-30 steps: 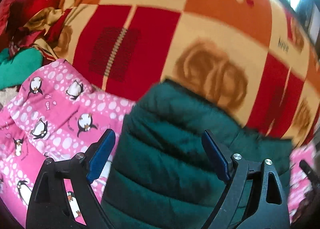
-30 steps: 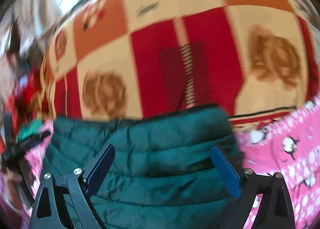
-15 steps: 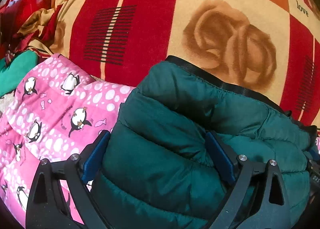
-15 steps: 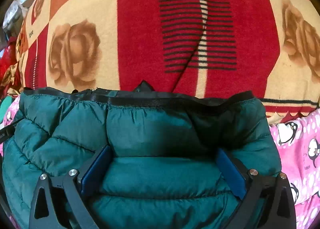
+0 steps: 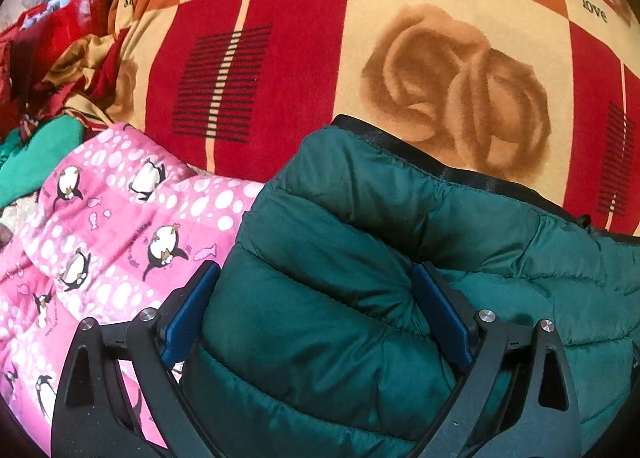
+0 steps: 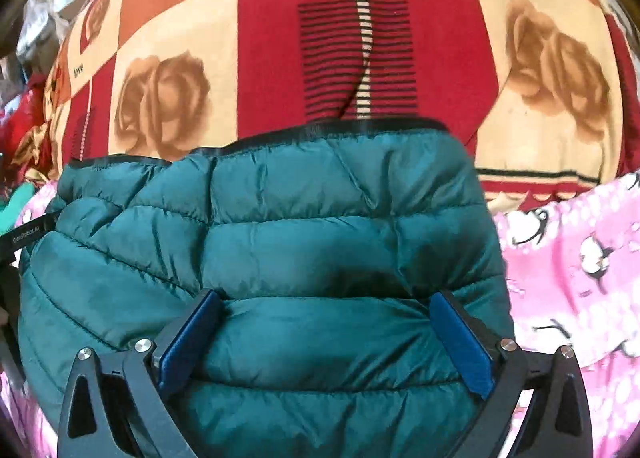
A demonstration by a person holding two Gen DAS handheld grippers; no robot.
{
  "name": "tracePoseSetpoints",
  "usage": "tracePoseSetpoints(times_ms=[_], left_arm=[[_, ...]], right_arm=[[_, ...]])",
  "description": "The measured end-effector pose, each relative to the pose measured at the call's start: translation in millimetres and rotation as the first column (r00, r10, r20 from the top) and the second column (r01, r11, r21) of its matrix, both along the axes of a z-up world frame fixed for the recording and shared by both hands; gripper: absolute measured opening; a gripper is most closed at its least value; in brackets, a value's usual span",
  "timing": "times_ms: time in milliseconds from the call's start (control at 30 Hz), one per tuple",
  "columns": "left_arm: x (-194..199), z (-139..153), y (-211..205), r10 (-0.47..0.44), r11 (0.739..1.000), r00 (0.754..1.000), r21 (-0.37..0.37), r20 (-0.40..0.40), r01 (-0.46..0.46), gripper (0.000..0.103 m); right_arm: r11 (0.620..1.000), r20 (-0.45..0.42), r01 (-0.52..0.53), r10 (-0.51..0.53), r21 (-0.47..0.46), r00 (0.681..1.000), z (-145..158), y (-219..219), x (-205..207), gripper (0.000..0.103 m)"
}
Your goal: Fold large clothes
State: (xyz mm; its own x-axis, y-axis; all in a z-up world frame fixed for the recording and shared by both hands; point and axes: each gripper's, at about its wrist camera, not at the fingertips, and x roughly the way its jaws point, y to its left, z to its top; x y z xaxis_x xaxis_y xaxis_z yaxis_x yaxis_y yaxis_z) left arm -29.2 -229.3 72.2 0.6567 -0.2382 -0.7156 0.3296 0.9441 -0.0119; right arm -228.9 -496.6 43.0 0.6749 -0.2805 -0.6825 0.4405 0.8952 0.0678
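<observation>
Left claw [image 5: 316, 314] and right claw [image 6: 326, 338], jaws spread wide, each straddle a puffed fold of the green quilted jacket [image 6: 280, 234] lying on the pink penguin quilt [image 5: 100, 226]. At 9 o'clock the right view alone shows a strip reading "GenRobot.AI" [image 6: 25, 237]. Beyond the jacket's black-trimmed far edge at 12 o'clock spreads the rose blanket [image 5: 304, 58], printed "love".

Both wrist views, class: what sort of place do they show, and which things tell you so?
Probably a bedroom, on a bed: a red-and-cream fleece blanket with roses, a pink penguin-print quilt and a dark green quilted puffer jacket lie there.
</observation>
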Motion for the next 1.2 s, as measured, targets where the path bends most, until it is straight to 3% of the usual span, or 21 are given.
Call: tracePoseSetpoints(times_ms=[133, 200, 300, 433, 600, 767, 933, 1200], left_arm=[[-9, 5, 3, -0.001, 1.0, 0.999, 0.003, 0.037, 0.001, 0.096], [-17, 9, 6, -0.014, 1.0, 0.998, 0.008, 0.062, 0.013, 0.096], [-33, 16, 12, -0.047, 0.999, 0.996, 0.005, 0.079, 0.046, 0.096], [-47, 20, 25, -0.059, 0.998, 0.996, -0.031, 0.071, 0.061, 0.096], [-65, 17, 35, -0.064, 0.997, 0.996, -0.043, 0.066, 0.067, 0.096], [-76, 18, 41, -0.084, 0.996, 0.994, -0.027, 0.073, 0.086, 0.096], [-80, 21, 47, -0.084, 0.995, 0.994, -0.04, 0.067, 0.087, 0.096], [-83, 24, 53, -0.08, 0.994, 0.997, -0.073, 0.006, 0.081, 0.096]], right_arm=[[1.0, -0.007, 0.011, -0.011, 0.017, 1.0, -4, -3, 0, 0.103], [1.0, -0.04, 0.018, -0.017, 0.014, 0.999, 3, -1, -1, 0.103], [0.999, -0.017, 0.031, -0.031, 0.014, 0.999, 19, 7, -12, 0.103], [0.998, 0.031, 0.038, -0.039, 0.039, 0.999, 28, 13, -31, 0.103], [1.0, -0.051, 0.028, -0.029, -0.009, 0.998, 8, 21, -26, 0.103], [0.998, -0.082, 0.065, -0.065, 0.0, 0.995, 15, 24, -19, 0.103], [0.997, -0.061, 0.068, -0.069, -0.024, 0.996, 27, 35, -29, 0.103], [0.997, -0.034, 0.076, -0.075, 0.032, 0.997, 33, 41, -52, 0.103]])
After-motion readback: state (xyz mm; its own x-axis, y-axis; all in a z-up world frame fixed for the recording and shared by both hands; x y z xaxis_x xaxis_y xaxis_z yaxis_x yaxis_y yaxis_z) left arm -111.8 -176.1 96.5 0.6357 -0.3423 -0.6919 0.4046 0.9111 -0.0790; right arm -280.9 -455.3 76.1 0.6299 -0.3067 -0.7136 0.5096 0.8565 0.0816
